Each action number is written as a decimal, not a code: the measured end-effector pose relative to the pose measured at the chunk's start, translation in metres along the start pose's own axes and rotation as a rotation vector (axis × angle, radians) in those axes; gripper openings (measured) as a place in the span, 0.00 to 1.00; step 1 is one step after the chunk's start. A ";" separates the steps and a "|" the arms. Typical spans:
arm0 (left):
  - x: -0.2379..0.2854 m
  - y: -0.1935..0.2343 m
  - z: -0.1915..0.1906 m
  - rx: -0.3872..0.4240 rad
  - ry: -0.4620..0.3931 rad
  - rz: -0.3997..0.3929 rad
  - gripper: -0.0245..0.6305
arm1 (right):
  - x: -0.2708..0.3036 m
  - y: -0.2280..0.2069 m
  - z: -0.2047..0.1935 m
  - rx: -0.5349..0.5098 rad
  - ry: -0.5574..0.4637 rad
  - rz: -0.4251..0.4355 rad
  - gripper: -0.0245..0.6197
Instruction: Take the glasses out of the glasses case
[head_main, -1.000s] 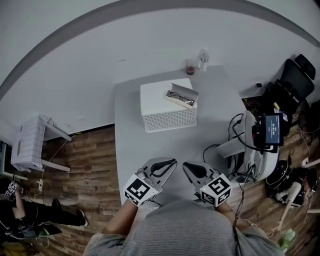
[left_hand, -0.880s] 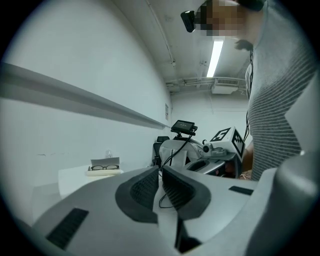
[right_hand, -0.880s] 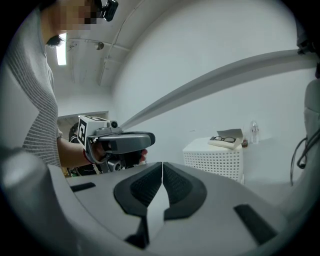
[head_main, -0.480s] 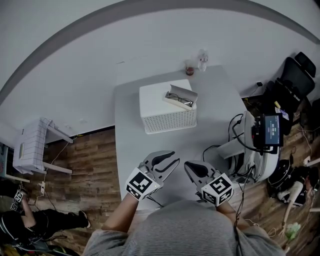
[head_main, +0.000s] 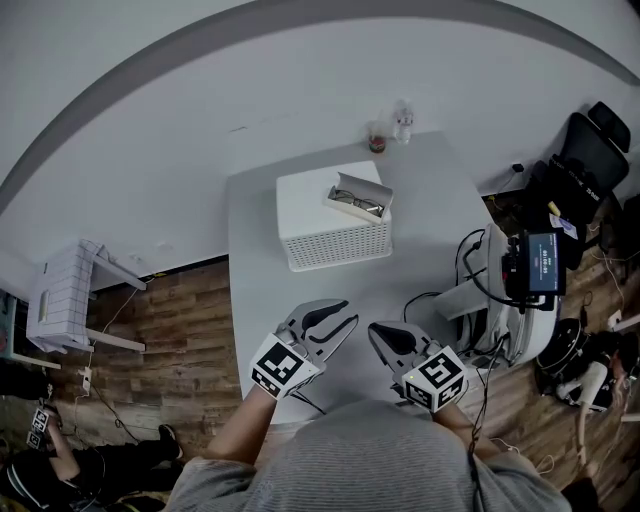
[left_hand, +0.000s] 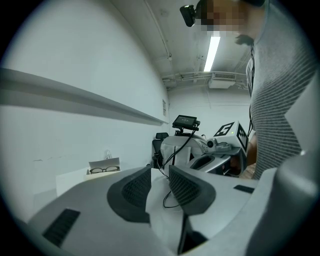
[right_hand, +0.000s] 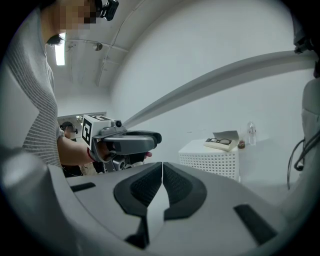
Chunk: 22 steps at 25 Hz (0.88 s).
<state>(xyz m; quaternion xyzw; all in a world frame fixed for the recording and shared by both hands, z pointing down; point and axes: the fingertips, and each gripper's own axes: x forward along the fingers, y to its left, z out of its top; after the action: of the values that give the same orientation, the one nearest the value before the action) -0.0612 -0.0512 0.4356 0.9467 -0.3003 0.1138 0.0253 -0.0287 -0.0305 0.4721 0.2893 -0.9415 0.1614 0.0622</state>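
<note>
The glasses (head_main: 360, 203) are sitting in the open glasses case (head_main: 362, 184), lid flipped up behind them. The case rests on top of a white perforated box (head_main: 335, 245), towards its right-hand corner, and the box stands on the far half of the grey bench (head_main: 400, 270). Behind the box, at the bench's far edge by the wall, there's a small clear bottle (head_main: 403, 120) with a little dark jar (head_main: 377, 140) just beside it.

Both grippers are down at the near edge of the bench, well apart from the case and pointing roughly towards it. The left gripper (head_main: 350, 320) has its jaws standing apart; they've just been opening, and there's nothing between them. The right gripper (head_main: 372, 328) has its jaws pressed together, nothing in them either. The two sit side by side, close but not touching.

Off to the right of the bench there's a white stand with cables and a small lit screen (head_main: 545, 262), plus a black office chair (head_main: 590, 160).
</note>
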 end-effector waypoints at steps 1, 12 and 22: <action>0.000 0.002 -0.002 0.002 0.006 0.001 0.19 | 0.000 0.000 -0.001 0.001 0.001 0.001 0.06; 0.012 0.019 -0.003 0.048 0.045 -0.012 0.23 | 0.004 -0.004 -0.005 0.014 0.011 0.004 0.06; 0.026 0.053 0.001 0.103 0.065 0.017 0.24 | 0.007 -0.005 -0.006 0.018 0.009 0.010 0.06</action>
<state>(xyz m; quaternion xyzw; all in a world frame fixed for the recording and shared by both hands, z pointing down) -0.0708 -0.1097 0.4400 0.9400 -0.3010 0.1601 -0.0149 -0.0311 -0.0358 0.4810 0.2844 -0.9412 0.1714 0.0628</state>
